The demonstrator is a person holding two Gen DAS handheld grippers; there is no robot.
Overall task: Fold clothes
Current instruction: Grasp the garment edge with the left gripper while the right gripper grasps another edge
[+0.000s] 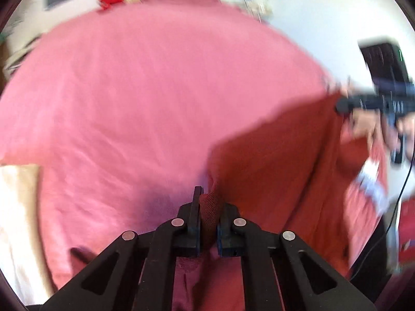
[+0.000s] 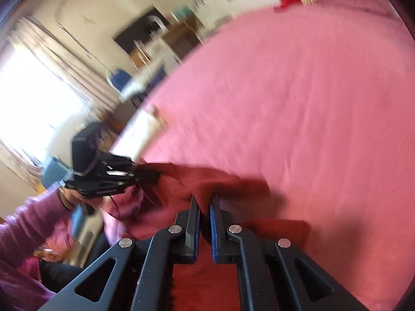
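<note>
Fingers (image 1: 194, 207) of the left gripper (image 1: 207, 208) and of the right gripper (image 2: 205, 208) each pinch an edge of the dark red garment (image 1: 280, 155), held above the pink bed (image 1: 129, 90); it looks soft, light and limp, best gripped at corners.

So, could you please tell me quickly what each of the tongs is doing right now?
Left tongs: closed on a bunch of the dark red garment.
Right tongs: closed on another part of the same garment, above the pink bedspread.
</note>
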